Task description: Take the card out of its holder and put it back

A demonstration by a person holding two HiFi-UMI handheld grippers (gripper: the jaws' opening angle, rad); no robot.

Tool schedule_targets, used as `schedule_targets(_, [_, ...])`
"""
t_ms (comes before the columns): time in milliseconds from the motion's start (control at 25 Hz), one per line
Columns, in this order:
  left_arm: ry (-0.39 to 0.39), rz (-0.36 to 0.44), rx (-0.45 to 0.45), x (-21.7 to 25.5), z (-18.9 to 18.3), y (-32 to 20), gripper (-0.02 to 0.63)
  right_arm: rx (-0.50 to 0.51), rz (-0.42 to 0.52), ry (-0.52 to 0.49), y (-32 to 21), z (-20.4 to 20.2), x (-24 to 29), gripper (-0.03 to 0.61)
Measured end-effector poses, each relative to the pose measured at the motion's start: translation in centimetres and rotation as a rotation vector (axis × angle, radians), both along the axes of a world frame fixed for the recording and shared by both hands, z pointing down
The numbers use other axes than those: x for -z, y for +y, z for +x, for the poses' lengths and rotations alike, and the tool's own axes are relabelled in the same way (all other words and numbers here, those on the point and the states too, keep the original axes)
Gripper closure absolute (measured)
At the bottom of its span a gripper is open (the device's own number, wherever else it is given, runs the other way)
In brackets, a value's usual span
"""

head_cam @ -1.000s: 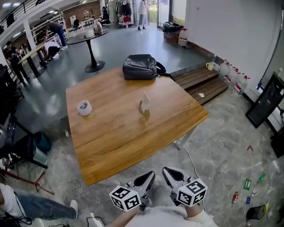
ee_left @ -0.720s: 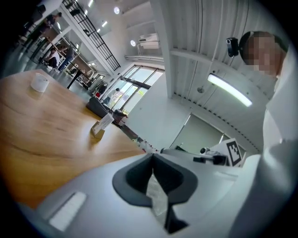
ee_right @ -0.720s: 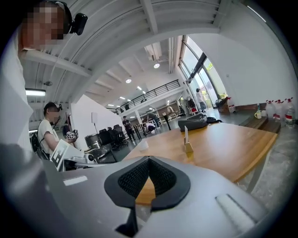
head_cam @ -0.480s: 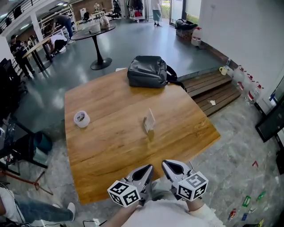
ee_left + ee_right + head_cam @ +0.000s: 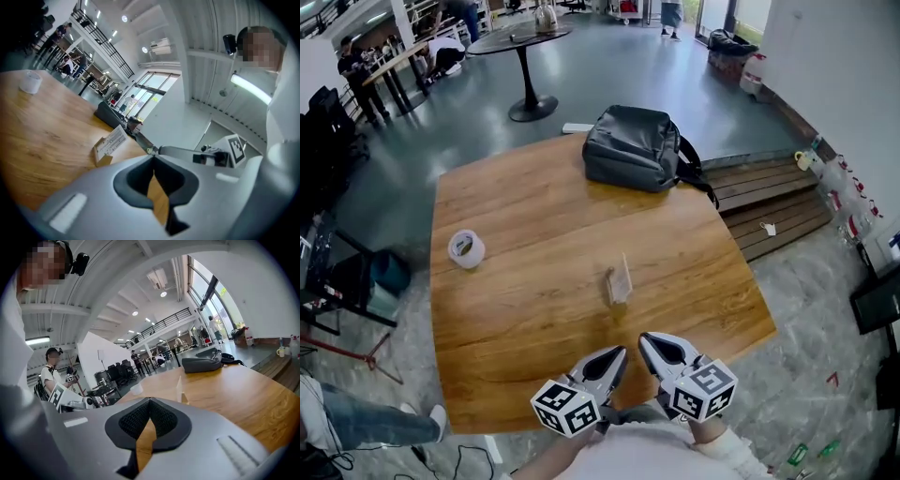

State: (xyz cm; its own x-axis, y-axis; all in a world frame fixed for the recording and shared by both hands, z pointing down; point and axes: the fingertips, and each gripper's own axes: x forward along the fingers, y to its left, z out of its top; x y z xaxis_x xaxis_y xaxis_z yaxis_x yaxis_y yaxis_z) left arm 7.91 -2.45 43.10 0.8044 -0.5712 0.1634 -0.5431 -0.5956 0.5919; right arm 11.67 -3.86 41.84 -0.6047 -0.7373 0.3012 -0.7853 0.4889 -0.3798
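Note:
A white card (image 5: 622, 275) stands upright in a small wooden holder (image 5: 615, 289) near the middle of the wooden table (image 5: 516, 309). My left gripper (image 5: 618, 353) and right gripper (image 5: 646, 339) hover side by side over the table's near edge, short of the card. Both are shut with nothing between their pads. In the left gripper view the card (image 5: 111, 140) faces me beyond the closed tips of my left gripper (image 5: 153, 159). The right gripper view shows the card (image 5: 178, 388) edge-on ahead of my right gripper (image 5: 150, 401).
A roll of tape (image 5: 466, 248) lies at the table's left side. A dark backpack (image 5: 639, 148) rests on the far edge. Wooden steps (image 5: 769, 202) and bottles sit to the right, a round black table (image 5: 522, 42) behind, and chairs and people at the left.
Both grippers have come forward from over the floor to the table's near edge. The card and table now sit closer and lower in the head view. The jaws stayed shut.

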Motion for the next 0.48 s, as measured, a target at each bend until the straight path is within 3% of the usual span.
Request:
schedule_targets(240, [0.004,-0.081,0.032,-1.6,-0.8,-1.7,0.606,0.028,-0.067,0.005,-1.8,-0.1,-1.9,0.583])
schedule_targets(480, [0.011,-0.087,0.008,-1.4,-0.5,-3.0,0.606,0.029,-0.104,0.049,-3.8,0.5,-2.1,0.583])
